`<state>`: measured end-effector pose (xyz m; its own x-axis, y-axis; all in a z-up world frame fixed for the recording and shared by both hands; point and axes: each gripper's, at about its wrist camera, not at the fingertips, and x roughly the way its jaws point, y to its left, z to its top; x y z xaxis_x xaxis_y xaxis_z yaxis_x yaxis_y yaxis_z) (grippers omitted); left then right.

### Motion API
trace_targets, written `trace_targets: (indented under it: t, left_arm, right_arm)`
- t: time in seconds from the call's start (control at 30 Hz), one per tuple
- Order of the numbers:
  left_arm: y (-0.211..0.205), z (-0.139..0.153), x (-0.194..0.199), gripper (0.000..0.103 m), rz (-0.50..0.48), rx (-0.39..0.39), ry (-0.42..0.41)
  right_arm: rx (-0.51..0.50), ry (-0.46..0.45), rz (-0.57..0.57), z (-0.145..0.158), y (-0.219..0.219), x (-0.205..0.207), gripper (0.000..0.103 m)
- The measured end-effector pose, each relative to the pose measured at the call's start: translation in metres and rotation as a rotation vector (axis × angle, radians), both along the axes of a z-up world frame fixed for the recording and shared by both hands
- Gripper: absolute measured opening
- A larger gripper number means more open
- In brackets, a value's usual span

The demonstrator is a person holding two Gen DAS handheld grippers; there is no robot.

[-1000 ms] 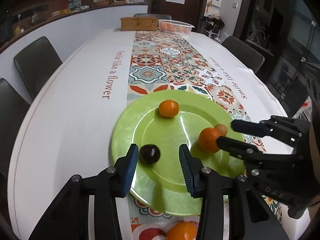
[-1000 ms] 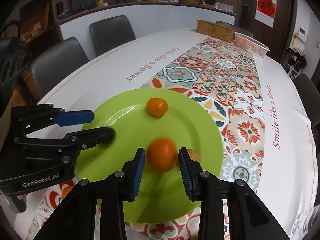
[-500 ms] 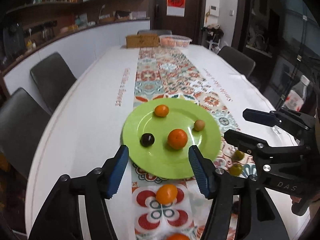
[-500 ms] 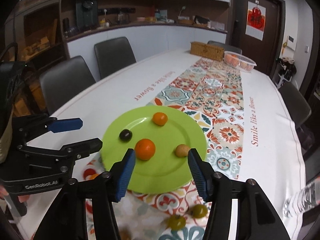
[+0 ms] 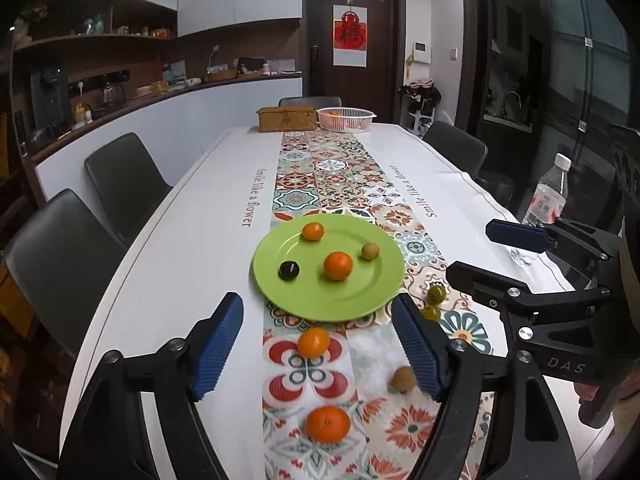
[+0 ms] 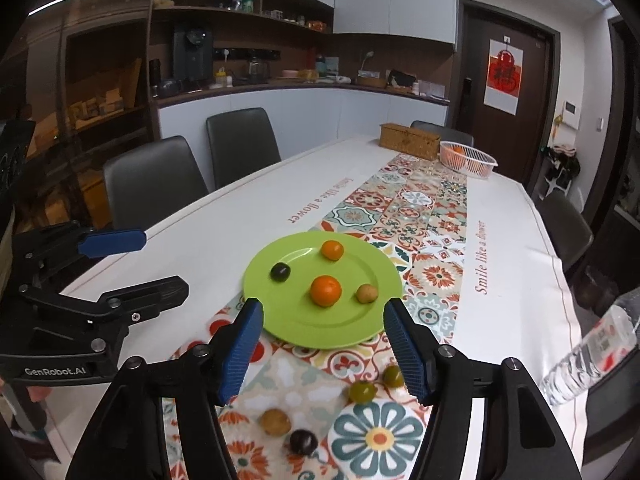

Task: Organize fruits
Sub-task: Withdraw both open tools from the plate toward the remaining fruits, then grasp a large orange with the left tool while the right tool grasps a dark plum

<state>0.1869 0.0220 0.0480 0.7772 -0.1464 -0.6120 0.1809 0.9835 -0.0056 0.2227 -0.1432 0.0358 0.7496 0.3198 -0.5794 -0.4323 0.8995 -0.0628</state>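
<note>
Left wrist | both claws [image 5: 318, 344] [image 6: 323, 346] opening, empty | glossy round green plate [image 5: 280, 292]

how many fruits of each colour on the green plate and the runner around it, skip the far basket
orange fruits: 4
dark purple fruits: 2
tan fruits: 2
green fruits: 2
total: 10, of which 4 on the green plate and 6 on the runner

Four fruits sit on the green plate [image 5: 280, 292] beyond the empty, opening left claw [image 5: 318, 346].
</note>
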Motion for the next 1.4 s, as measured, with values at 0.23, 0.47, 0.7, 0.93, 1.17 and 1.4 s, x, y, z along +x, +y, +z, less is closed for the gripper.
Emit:
trace_targets:
  t: [0.23, 0.47, 0.7, 0.93, 1.17, 1.4]
  left_arm:
    - [-0.004, -0.01, -0.029, 0.08, -0.004, -0.011, 0.025]
    - [-0.004, -0.033, -0.046, 0.081, 0.025, -0.018, 0.081]
    - [-0.006, -0.056, -0.047, 0.081, 0.056, 0.015, 0.132]
    - [-0.007, -0.082, -0.041, 0.081, 0.057, 0.042, 0.195]
    - [-0.008, -0.107, -0.032, 0.081, 0.063, 0.059, 0.248]
    - [-0.007, -0.127, -0.021, 0.08, 0.063, 0.089, 0.274]
  right_arm:
    - [-0.003, 0.036, 0.001, -0.011, -0.003, -0.026, 0.065]
    - [0.005, 0.102, -0.011, -0.032, -0.01, -0.039, 0.065]
    - [-0.002, 0.173, -0.027, -0.056, -0.014, -0.044, 0.065]
    - [-0.034, 0.244, -0.026, -0.082, -0.015, -0.04, 0.065]
    - [-0.06, 0.301, -0.014, -0.104, -0.014, -0.031, 0.065]
    - [-0.099, 0.338, -0.017, -0.124, -0.011, -0.018, 0.055]
